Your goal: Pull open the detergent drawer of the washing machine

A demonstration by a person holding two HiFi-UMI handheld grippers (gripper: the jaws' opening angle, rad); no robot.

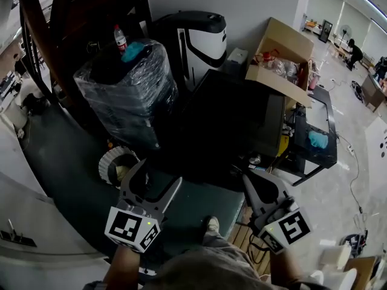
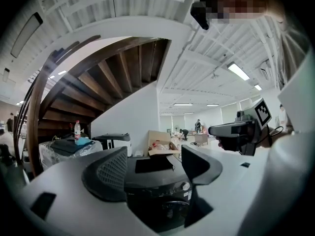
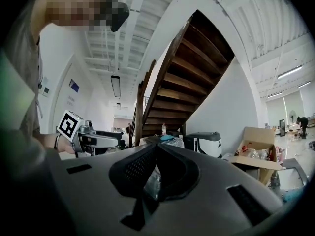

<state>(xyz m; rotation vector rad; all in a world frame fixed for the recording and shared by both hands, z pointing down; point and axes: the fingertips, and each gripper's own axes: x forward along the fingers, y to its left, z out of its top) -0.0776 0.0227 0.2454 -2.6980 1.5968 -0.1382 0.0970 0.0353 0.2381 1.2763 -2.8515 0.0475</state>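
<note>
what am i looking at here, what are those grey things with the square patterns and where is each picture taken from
There is no robot here: a person holds a two-jaw tool in each hand. The head view comes from a camera on the person's head, looking steeply down. The other two views come from a camera riding on each tool, looking along its jaws.

The cubes with square patterns are part of the tools. The left tool has its jaws apart with nothing gripped. In its own view, the dark washing machine shows beyond them. The right tool has its jaws shut together, empty.

Near the machine stand a plastic-wrapped bundle with a bottle on top, and an open cardboard box. Neither tool touches anything.
</note>
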